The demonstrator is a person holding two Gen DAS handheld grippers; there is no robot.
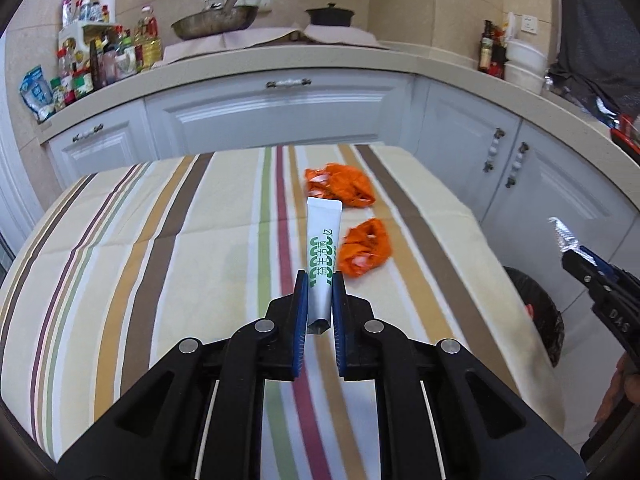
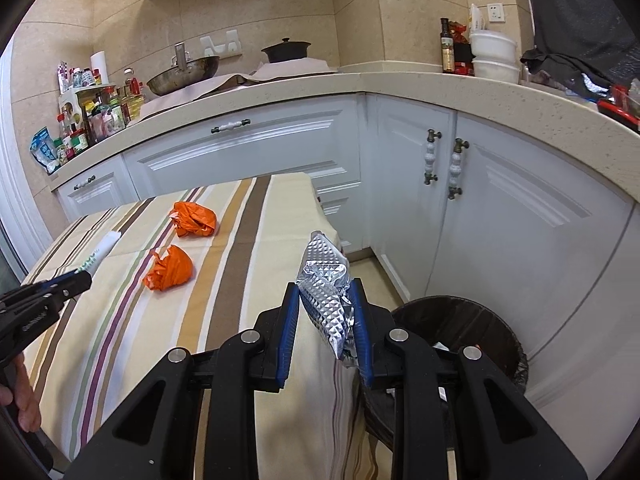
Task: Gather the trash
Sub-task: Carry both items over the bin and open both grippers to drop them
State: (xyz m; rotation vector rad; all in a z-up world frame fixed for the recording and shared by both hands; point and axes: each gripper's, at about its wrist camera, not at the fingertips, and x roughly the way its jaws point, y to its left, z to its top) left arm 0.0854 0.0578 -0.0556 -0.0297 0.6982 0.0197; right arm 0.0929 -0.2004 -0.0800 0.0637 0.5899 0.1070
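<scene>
My left gripper (image 1: pixel 320 280) is shut on a white tube with green print (image 1: pixel 323 248), lifted above the striped tablecloth (image 1: pixel 160 240); the tube points away from me. From the right wrist view that gripper (image 2: pixel 86 276) and its tube (image 2: pixel 100 250) show at the left. My right gripper (image 2: pixel 326 292) is shut on a crumpled piece of silver foil (image 2: pixel 326 280), held at the table's right edge, above and left of a dark bin (image 2: pixel 460 332). Two crumpled orange wrappers (image 1: pixel 340 188) (image 1: pixel 364 246) lie on the cloth, also visible as orange wrappers (image 2: pixel 194 218) (image 2: pixel 170 268).
White cabinets (image 2: pixel 500 220) and a beige counter (image 2: pixel 400 84) wrap around behind and to the right. The counter holds a wok (image 2: pixel 184 74), a black pot (image 2: pixel 286 50), bottles and jars (image 2: pixel 92 116). The bin (image 1: pixel 536 312) stands on the floor right of the table.
</scene>
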